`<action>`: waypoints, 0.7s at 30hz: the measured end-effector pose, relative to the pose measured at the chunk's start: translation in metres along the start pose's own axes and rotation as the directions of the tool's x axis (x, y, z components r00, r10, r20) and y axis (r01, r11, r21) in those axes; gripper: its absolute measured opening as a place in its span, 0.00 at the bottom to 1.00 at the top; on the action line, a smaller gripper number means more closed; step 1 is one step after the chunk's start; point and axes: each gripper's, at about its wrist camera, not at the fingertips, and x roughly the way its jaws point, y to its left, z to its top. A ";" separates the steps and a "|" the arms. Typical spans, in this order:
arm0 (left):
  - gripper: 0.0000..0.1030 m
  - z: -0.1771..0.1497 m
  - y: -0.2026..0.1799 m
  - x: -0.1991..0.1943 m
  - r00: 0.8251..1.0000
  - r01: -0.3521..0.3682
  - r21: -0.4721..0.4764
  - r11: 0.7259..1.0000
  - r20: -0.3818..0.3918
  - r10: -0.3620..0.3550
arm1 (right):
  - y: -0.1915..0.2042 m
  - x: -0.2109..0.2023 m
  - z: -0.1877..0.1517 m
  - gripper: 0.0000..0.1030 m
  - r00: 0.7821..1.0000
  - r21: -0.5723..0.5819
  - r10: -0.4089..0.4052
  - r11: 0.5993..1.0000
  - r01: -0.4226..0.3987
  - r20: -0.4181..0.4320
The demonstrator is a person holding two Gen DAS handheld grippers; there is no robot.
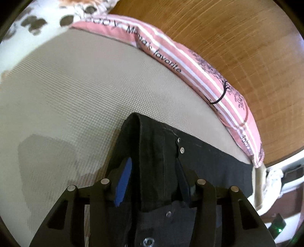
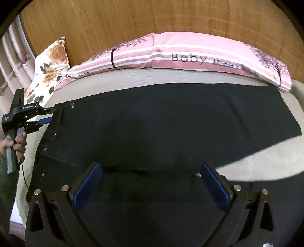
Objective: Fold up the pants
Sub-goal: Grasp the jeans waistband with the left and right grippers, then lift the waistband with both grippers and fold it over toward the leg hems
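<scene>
Black pants (image 2: 171,123) lie spread flat across the beige bed (image 2: 256,163), with the waistband and its metal snaps at the left. My left gripper (image 2: 50,115), held by a hand (image 2: 19,142), reaches in from the left at the waistband's far corner. In the left wrist view the waistband fold (image 1: 152,152) runs between the left gripper's (image 1: 153,161) blue pads. The left pad's face still shows, so the jaws stand partly open around the cloth. My right gripper (image 2: 152,182) hovers wide open over the near edge of the pants and holds nothing.
A pink striped pillow (image 2: 190,51) lies along the wooden headboard (image 2: 152,17) behind the pants. A floral pillow (image 2: 51,64) sits at the far left. Bare mattress (image 1: 76,95) stretches left of the waistband. The bed's edge drops off at the right (image 1: 258,186).
</scene>
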 end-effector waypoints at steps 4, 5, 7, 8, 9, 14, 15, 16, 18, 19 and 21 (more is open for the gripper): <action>0.28 0.008 0.003 0.010 0.997 0.069 -0.020 0.997 -0.035 -0.070 | 0.005 0.018 0.011 1.00 1.000 -0.018 0.002 1.000 -0.002 -0.019; 0.25 0.009 0.003 0.008 0.995 0.092 -0.026 0.995 -0.035 -0.093 | 0.006 0.022 0.013 1.00 1.000 -0.021 0.003 1.000 -0.003 -0.021; 0.20 0.010 0.000 0.001 0.989 0.147 -0.017 0.989 -0.032 -0.147 | 0.007 0.028 0.016 1.00 1.000 -0.027 0.005 1.000 -0.005 -0.022; 0.20 0.010 -0.003 -0.001 0.986 0.162 -0.004 0.987 -0.034 -0.162 | 0.008 0.031 0.017 1.00 1.000 -0.028 0.007 1.000 -0.008 -0.023; 0.20 0.011 -0.007 -0.001 0.986 0.166 0.009 0.986 -0.038 -0.165 | 0.008 0.035 0.019 1.00 1.000 -0.028 0.011 1.000 -0.012 -0.027; 0.20 0.020 -0.008 0.020 0.989 0.128 0.020 0.992 -0.074 -0.126 | 0.008 0.050 0.025 1.00 0.999 -0.029 0.025 0.999 -0.027 -0.045; 0.20 0.023 -0.006 0.025 0.989 0.129 0.007 0.992 -0.078 -0.128 | 0.008 0.051 0.027 1.00 0.999 -0.031 0.031 0.999 -0.033 -0.041; 0.20 0.025 -0.005 0.030 0.988 0.130 -0.004 0.992 -0.079 -0.129 | 0.008 0.050 0.030 1.00 0.999 -0.035 0.034 0.999 -0.035 -0.033; 0.20 0.029 -0.004 0.037 0.989 0.125 -0.012 0.992 -0.083 -0.125 | 0.008 0.049 0.033 1.00 0.999 -0.043 0.036 0.998 -0.037 -0.019; 0.20 0.031 -0.004 0.042 0.988 0.126 -0.013 0.992 -0.088 -0.127 | 0.006 0.048 0.036 1.00 0.999 -0.045 0.039 0.998 -0.040 -0.011; 0.20 0.034 -0.006 0.047 0.987 0.135 -0.021 0.991 -0.089 -0.136 | 0.003 0.049 0.042 1.00 0.999 -0.046 0.043 0.998 -0.043 -0.001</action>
